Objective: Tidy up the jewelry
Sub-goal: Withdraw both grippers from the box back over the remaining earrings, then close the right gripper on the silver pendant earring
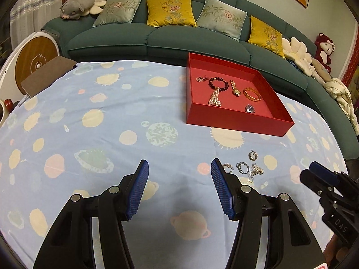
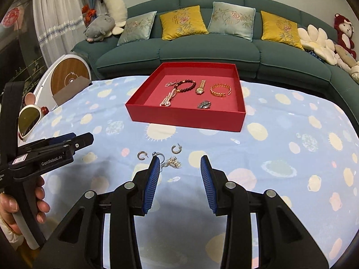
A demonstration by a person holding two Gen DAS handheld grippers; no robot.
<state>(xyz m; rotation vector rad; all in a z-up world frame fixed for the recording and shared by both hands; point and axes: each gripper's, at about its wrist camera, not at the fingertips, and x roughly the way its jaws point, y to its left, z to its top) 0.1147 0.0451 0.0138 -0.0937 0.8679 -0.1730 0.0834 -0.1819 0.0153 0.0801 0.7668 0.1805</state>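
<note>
Black claws (image 2: 180, 179), ribbed blue pads (image 1: 139, 190), perhaps white sleeve (image 2: 9, 231)

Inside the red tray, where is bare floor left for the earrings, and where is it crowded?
In the red tray, bare floor lies right of the silver ring, below the amber bangle. The far-left part is crowded: dark bead bracelet, pearl strand, gold watch.

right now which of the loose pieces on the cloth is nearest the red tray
The small hoop earring, lying alone, closest to the red tray; the other hoop, ring and sparkly piece lie nearer the grippers.
</note>
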